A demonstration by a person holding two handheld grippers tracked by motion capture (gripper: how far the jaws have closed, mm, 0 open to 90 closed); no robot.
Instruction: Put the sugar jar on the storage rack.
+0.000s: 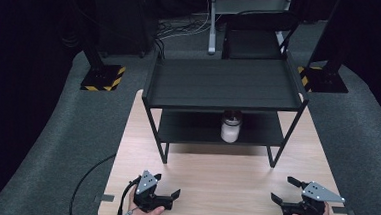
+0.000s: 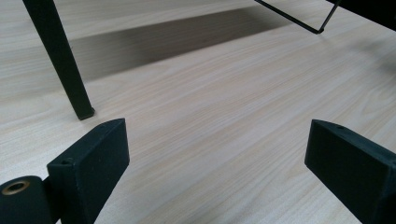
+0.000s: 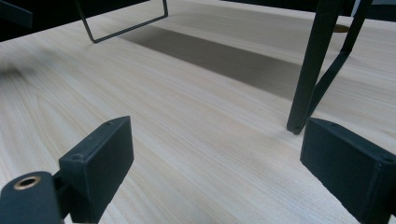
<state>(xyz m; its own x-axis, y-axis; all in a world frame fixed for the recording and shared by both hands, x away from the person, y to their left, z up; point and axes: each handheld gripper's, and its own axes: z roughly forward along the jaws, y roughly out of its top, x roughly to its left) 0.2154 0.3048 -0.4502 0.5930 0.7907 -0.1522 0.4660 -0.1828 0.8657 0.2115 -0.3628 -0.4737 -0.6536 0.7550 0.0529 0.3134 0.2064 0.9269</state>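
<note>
Light wood-grain desk (image 1: 214,181) carries a black two-tier metal shelf rack (image 1: 225,84), long axis running left-right across the desk. A white jar with a dark lid (image 1: 231,126) stands upright on the rack's lower shelf, long axis vertical, lid up, well apart from both claws. Left claw (image 1: 166,185) and right claw (image 1: 286,189) rest near the desk's front edge, both released, nothing between the jaws.

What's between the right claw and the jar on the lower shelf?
Bare table up to the rack. The jar sits under the top shelf, behind the open front; the rack's front right leg stands off to the side. Right claw is open, empty.
</note>
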